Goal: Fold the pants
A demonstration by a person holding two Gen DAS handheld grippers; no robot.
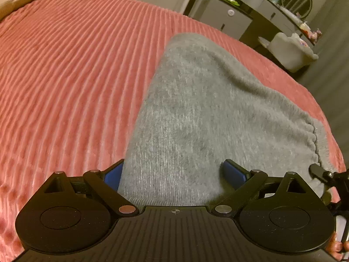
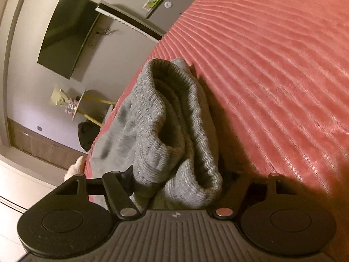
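Grey knit pants [image 1: 196,113]; pink ribbed bedspread [image 1: 76,65]; blue-padded fingers [image 1: 233,172].
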